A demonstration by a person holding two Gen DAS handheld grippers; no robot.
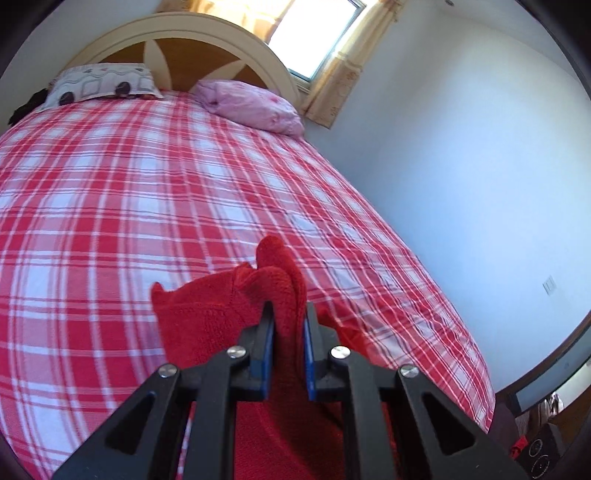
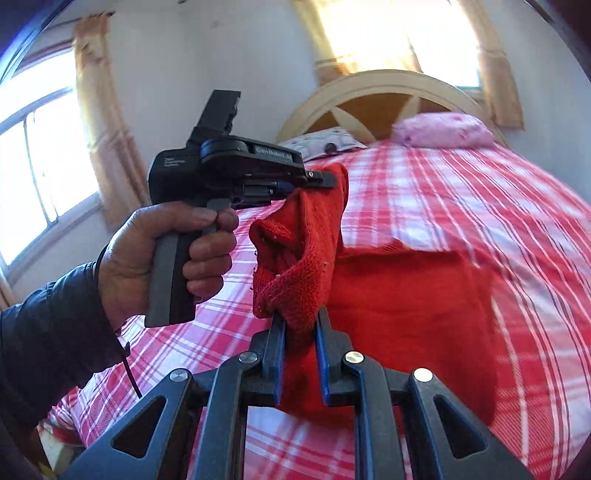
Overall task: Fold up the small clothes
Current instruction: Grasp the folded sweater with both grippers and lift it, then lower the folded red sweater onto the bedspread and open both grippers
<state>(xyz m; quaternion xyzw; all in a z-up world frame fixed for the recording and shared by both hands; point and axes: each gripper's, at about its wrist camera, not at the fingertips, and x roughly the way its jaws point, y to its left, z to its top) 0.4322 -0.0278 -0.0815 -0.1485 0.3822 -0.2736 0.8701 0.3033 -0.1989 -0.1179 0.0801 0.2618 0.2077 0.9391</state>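
A small red knitted garment (image 2: 406,295) hangs partly lifted above the red-and-white plaid bed (image 2: 461,184). My left gripper (image 1: 289,314) is shut on a bunched fold of it (image 1: 207,325). In the right wrist view the left gripper (image 2: 325,177), held in a hand, pinches the garment's upper edge. My right gripper (image 2: 301,319) is shut on a lower fold of the same garment. The cloth stretches between the two grippers, and the rest drapes onto the bed.
A patterned pillow (image 1: 103,83) and a pink pillow (image 1: 255,105) lie at the cream headboard (image 1: 177,33). A white wall (image 1: 461,166) runs along the bed's right side. Curtained windows (image 2: 44,147) stand behind. Dark objects (image 1: 539,443) sit on the floor at lower right.
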